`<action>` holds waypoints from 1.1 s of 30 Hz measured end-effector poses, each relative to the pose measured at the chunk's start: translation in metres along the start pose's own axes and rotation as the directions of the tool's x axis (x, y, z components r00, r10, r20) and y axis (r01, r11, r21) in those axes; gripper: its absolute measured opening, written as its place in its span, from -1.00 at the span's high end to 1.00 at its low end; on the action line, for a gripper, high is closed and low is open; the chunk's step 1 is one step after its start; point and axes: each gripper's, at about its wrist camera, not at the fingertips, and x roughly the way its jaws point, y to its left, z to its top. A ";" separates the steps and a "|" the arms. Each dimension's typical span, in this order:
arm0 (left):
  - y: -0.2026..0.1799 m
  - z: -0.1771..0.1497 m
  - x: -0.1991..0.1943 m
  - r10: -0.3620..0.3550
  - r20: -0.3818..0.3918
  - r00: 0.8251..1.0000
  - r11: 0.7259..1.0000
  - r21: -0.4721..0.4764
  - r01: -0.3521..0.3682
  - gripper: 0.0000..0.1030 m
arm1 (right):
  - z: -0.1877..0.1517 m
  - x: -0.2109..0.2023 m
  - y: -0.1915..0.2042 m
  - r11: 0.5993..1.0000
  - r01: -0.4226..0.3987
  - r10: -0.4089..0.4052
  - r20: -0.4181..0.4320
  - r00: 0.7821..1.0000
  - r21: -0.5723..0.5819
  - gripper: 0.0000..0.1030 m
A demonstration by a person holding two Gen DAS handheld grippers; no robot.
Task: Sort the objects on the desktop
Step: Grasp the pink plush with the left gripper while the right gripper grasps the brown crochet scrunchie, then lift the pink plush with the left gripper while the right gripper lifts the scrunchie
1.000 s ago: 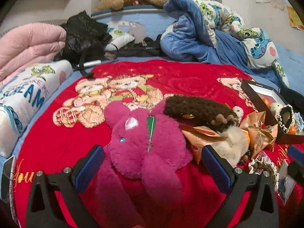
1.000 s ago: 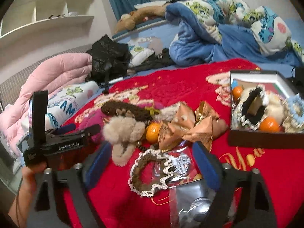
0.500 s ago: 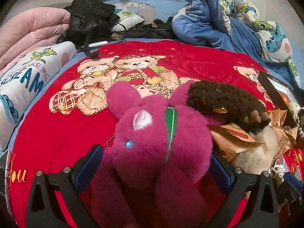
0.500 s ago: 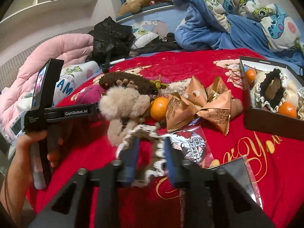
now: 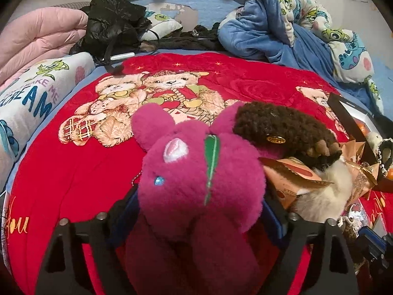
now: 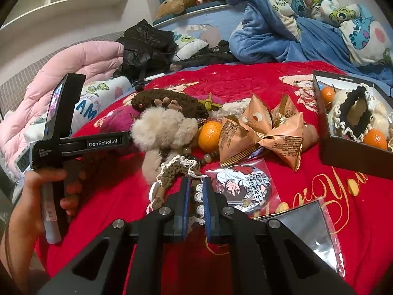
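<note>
Right gripper [image 6: 195, 191]: jaws drawn narrow, pinched on the brown lace-edged scrunchie [image 6: 176, 169] lying on the red blanket [image 6: 282, 91].
Left gripper [image 5: 196, 204]: jaws have just been closing, the magenta plush [image 5: 196, 182] between them; its fur hides the blue pads, so whether they press on it I cannot tell.
Hand [image 6: 36, 191]: seen from the right wrist, grips the left gripper's handle at the left edge.
Beside the scrunchie: a round badge [image 6: 242, 188] in clear wrap, touching it on the right.
Middle: beige fur toy [image 6: 164, 127], orange [image 6: 210, 136] and tan snack packets [image 6: 265, 132] bunched together.
Behind them: brown plush [image 5: 280, 125] leaning over the magenta plush's ear.
Right: black box [image 6: 353, 154] holding oranges and a black lace scrunchie.
Far: pink quilt [image 5: 41, 36], black jacket [image 5: 110, 24], blue blanket [image 5: 258, 34].
</note>
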 end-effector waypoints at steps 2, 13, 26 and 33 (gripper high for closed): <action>-0.004 0.000 -0.003 0.005 0.016 1.000 1.000 0.018 -0.006 -0.49 | 0.000 0.000 0.001 1.000 0.005 -0.005 0.001 1.000 -0.004 0.80; -0.002 -0.004 -0.023 0.010 0.072 0.997 1.000 0.006 -0.011 -0.33 | 0.000 -0.003 0.004 1.000 0.008 -0.008 0.025 1.000 -0.020 0.88; 0.007 -0.025 -0.085 0.055 0.162 0.985 0.998 -0.047 -0.048 -0.33 | -0.001 0.009 -0.003 0.999 -0.033 0.033 -0.029 0.999 0.000 0.51; 0.008 -0.032 -0.095 0.061 0.168 0.984 0.998 -0.045 -0.054 -0.33 | -0.002 0.023 -0.004 1.000 -0.031 0.031 -0.104 0.994 0.004 0.51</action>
